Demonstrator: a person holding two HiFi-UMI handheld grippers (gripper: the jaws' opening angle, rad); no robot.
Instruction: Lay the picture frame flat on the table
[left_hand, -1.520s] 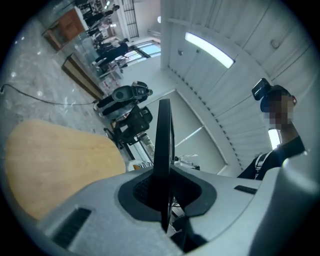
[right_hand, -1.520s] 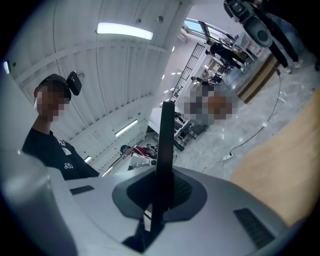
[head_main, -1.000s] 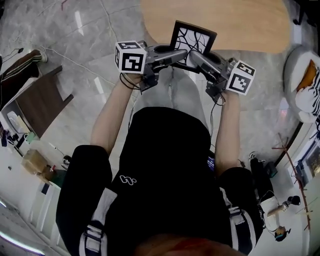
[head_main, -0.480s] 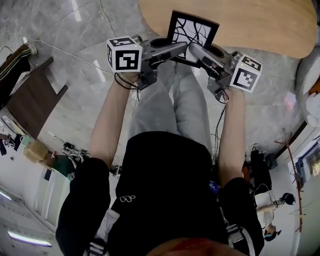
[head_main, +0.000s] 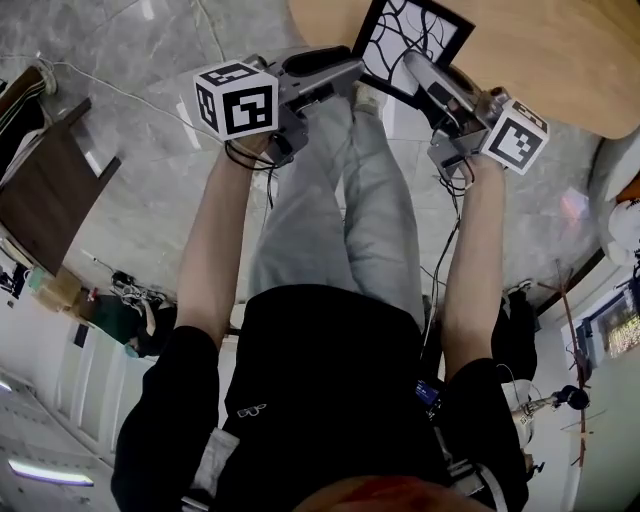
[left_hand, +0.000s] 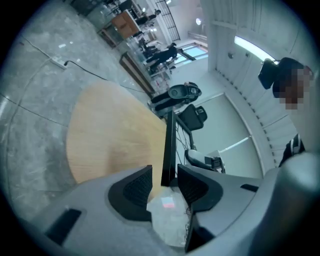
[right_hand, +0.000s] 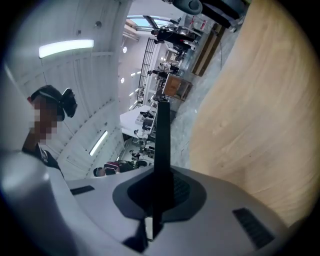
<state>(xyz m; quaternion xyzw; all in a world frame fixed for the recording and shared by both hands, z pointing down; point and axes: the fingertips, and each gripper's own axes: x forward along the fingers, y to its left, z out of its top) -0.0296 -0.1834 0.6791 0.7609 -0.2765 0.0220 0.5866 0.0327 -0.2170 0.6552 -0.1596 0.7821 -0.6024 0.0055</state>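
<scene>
The picture frame (head_main: 415, 35), black-edged with a black line drawing on white, is held in the air at the near edge of the round wooden table (head_main: 540, 60). My right gripper (head_main: 418, 66) is shut on its right side; in the right gripper view the frame's thin black edge (right_hand: 161, 145) is pinched between the pads. My left gripper (head_main: 352, 74) is at the frame's left side with its jaws opening. In the left gripper view the frame edge (left_hand: 169, 150) stands between the pads with a gap on each side.
The person's grey-trousered legs (head_main: 340, 200) are below the grippers over a marble floor. A dark wooden piece of furniture (head_main: 40, 190) stands at the left with a cable on the floor near it. The table's wooden top (right_hand: 260, 125) spreads beyond the frame.
Both grippers and the frame have moved up and away toward the table. The left jaws have spread apart off the frame; the right gripper keeps its grip.
</scene>
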